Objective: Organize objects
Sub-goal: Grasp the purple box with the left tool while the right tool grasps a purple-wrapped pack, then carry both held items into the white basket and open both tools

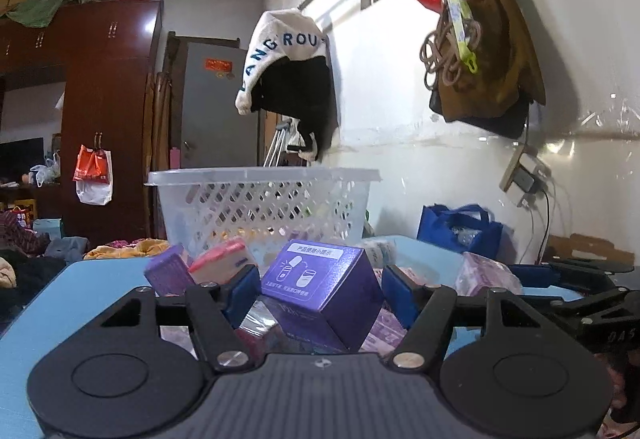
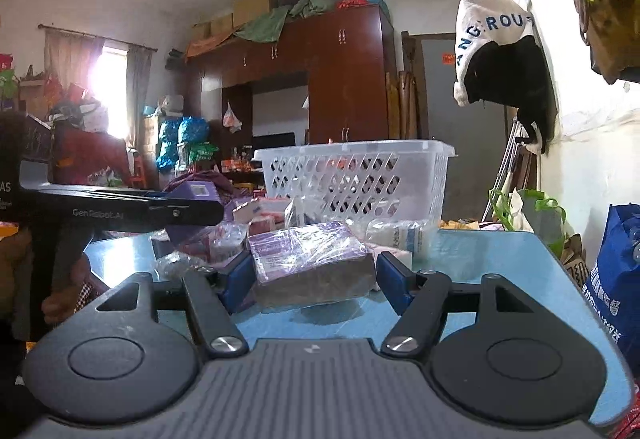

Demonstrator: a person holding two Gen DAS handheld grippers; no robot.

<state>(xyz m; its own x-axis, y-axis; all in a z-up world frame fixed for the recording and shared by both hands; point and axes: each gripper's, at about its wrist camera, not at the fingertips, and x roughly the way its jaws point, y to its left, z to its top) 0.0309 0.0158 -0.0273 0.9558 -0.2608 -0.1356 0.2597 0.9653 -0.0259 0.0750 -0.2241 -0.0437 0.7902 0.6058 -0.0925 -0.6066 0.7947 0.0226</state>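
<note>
The contents of the white lattice basket (image 1: 262,205) at the far side of the blue table (image 1: 72,303) are seen only as coloured patches through its holes and cannot be identified. The print on the small boxes is too blurred to be read, and the lower part of the purple box (image 1: 320,293) is cut off behind the left gripper (image 1: 318,289). That box is held tilted, one corner towards the camera, between the blue pads, which press on its two sides with the jaws about half open. In the right wrist view a plastic-wrapped purple pack (image 2: 310,257) is clamped between the pads of the right gripper (image 2: 314,271), also about half open; it seems raised just above the table, a shadow being seen beneath it. The left gripper is seen there at the left, partly hidden by the frame edge. Loose small boxes and packets (image 2: 260,217) are heaped between the grippers and the basket. Behind stand a dark red wardrobe (image 2: 344,79), a grey door (image 1: 216,107), a bright curtained window (image 2: 112,87) and a white wall hung with a cap (image 1: 288,59) and bags (image 1: 480,39).
</note>
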